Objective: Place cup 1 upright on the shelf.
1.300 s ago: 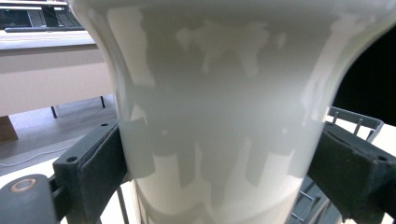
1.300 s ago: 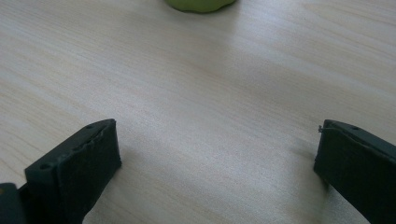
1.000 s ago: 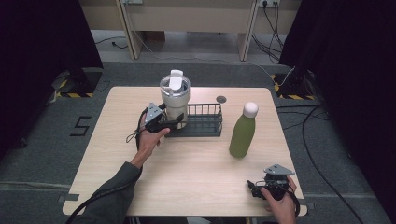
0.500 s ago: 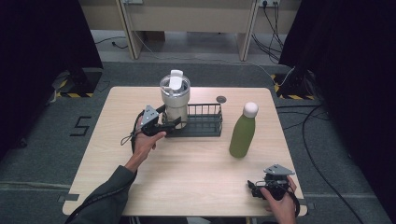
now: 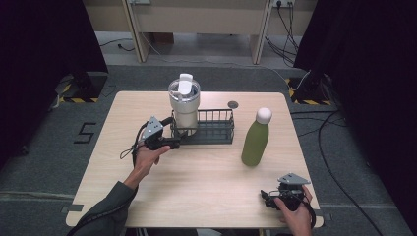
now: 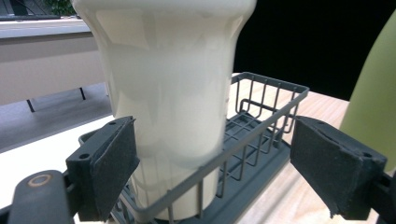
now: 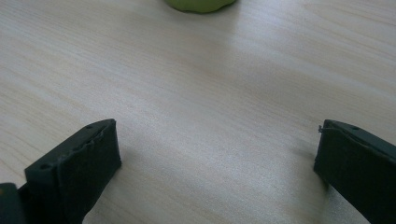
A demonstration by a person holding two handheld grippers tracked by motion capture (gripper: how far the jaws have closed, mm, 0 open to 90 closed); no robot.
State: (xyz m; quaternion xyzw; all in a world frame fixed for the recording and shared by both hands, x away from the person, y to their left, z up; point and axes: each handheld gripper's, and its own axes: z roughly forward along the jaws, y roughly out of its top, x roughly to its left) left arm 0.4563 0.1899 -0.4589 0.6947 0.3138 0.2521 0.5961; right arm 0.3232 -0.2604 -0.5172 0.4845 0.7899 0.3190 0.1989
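Observation:
A cream tumbler (image 5: 185,105) with a clear lid stands upright in the left end of a dark wire basket (image 5: 216,130) at mid-table. My left gripper (image 5: 172,143) is just left of the basket, open, its jaws wide apart with nothing held. In the left gripper view the tumbler (image 6: 173,93) rises close ahead behind the basket rim (image 6: 261,116), between the two pads. A green bottle (image 5: 256,138) with a white cap stands right of the basket. My right gripper (image 5: 268,199) rests open near the table's front right edge, over bare wood (image 7: 210,116).
A small dark disc (image 5: 232,104) lies on the table behind the basket. The green bottle's base (image 7: 198,4) is ahead of my right gripper. Cables run across the grey floor beyond the table. Black curtains stand at both sides.
My left gripper has drawn back to the left, away from the tumbler and basket. The right gripper has stayed where it was.

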